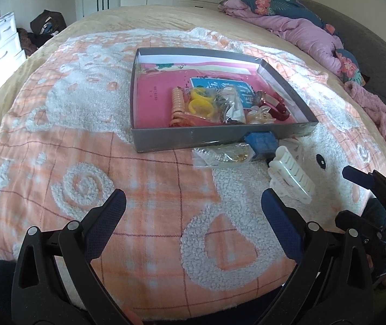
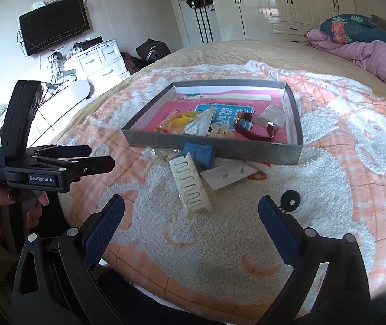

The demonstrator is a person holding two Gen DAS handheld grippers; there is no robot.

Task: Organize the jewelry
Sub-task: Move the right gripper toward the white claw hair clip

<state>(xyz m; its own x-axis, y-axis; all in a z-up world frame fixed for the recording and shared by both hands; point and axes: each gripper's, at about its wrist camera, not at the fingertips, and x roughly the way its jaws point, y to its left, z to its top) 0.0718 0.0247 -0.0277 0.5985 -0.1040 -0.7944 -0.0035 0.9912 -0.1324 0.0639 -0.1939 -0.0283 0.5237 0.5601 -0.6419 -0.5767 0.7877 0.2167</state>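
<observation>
Plainly, the cream ridged plastic hair claw (image 2: 191, 182) lay on the fleecy blanket just near of the grey shallow cardboard tray (image 2: 290, 157), long axis running near-to-far, straight ahead of the empty, wide-spread right gripper (image 2: 191, 216), while the equally wide, empty left gripper (image 1: 193, 208) sat further left.

Grey box (image 1: 214, 132), orange-checked blanket (image 1: 144, 178)

Bed (image 2: 220, 51) is carrying a blanket (image 2: 247, 243). Ahead of the fingers are lying a white hair clip (image 2: 191, 188), blue box (image 2: 198, 153) and grey tray (image 2: 214, 143).
</observation>
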